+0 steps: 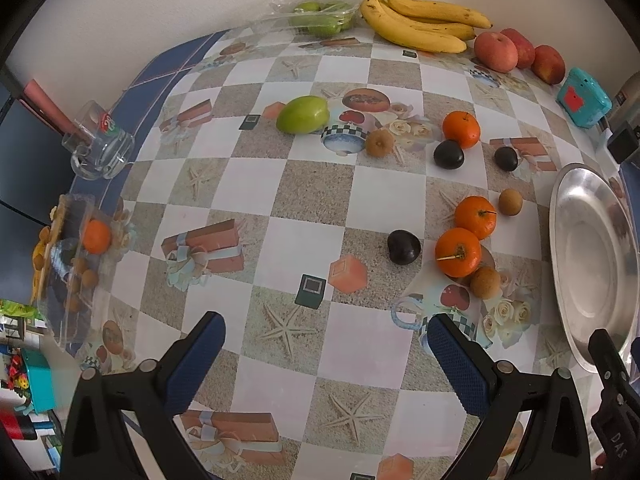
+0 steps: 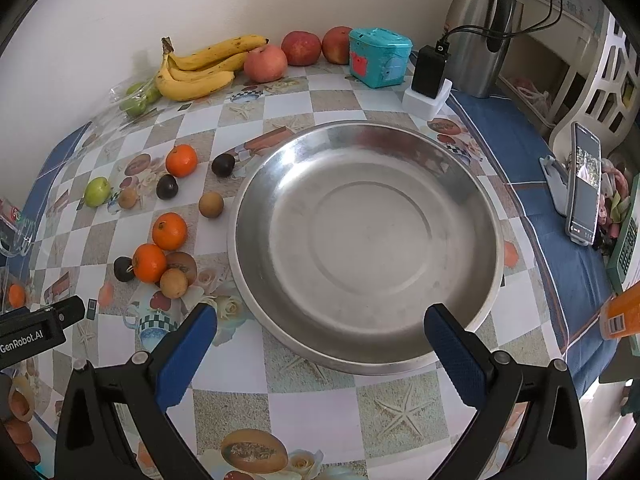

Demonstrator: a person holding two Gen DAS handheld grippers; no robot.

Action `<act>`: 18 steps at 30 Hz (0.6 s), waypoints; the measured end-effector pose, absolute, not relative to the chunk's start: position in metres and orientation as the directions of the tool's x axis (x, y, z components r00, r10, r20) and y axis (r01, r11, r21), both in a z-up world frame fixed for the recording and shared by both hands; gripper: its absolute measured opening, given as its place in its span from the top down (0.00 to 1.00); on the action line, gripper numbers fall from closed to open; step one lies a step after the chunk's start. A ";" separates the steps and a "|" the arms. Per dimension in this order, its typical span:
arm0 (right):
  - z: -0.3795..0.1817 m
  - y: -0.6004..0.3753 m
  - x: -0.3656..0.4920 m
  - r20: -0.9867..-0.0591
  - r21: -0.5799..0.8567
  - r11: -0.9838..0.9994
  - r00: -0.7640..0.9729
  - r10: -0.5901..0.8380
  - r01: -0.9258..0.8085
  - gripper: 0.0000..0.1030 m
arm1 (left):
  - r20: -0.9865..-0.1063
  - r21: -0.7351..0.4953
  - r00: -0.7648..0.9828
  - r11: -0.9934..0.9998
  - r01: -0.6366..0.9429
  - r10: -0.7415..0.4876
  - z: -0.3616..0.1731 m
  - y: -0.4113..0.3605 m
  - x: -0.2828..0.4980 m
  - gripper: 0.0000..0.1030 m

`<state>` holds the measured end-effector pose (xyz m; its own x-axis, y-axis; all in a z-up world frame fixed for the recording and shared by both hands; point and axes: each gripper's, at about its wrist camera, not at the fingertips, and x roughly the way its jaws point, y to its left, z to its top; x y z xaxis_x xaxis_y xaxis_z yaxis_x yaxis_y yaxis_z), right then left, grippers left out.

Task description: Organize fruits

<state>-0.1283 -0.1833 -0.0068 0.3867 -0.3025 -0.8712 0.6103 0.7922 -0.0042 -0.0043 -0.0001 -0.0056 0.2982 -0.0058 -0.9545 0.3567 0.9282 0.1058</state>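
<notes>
Loose fruit lies on the checked tablecloth: three oranges [image 1: 458, 257], dark plums [image 1: 404, 247], small brown longans [image 1: 485, 282] and a green mango [image 1: 303, 115]. An empty steel dish [image 2: 280, 184] sits to their right; it also shows at the right edge of the left wrist view [image 1: 560, 216]. My left gripper [image 1: 326, 334] is open and empty above the tablecloth, short of the fruit. My right gripper [image 2: 320, 326] is open and empty over the dish's near rim. The same oranges [image 2: 149, 263] lie left of the dish.
Bananas [image 1: 420, 20], apples [image 1: 496, 51] and bagged green fruit [image 1: 320, 18] line the back wall. A teal box [image 2: 378, 56], charger [image 2: 428, 70], steel kettle [image 2: 476, 28] and phone on a stand [image 2: 584, 184] are at right. A glass mug [image 1: 100, 146] and clear fruit box [image 1: 76, 256] sit at left.
</notes>
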 end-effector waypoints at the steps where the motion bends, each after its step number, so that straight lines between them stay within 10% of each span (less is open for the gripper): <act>1: -0.007 -0.183 -0.128 -0.872 -0.005 0.792 0.385 -0.303 0.611 0.00 | -0.954 0.105 0.300 0.927 0.359 -0.008 -0.005 -0.001 -0.004 0.01; 18: -0.006 -0.185 -0.129 -0.868 -0.009 0.790 0.387 -0.311 0.613 0.00 | -0.953 0.093 0.301 0.930 0.355 -0.020 -0.004 0.002 -0.003 0.00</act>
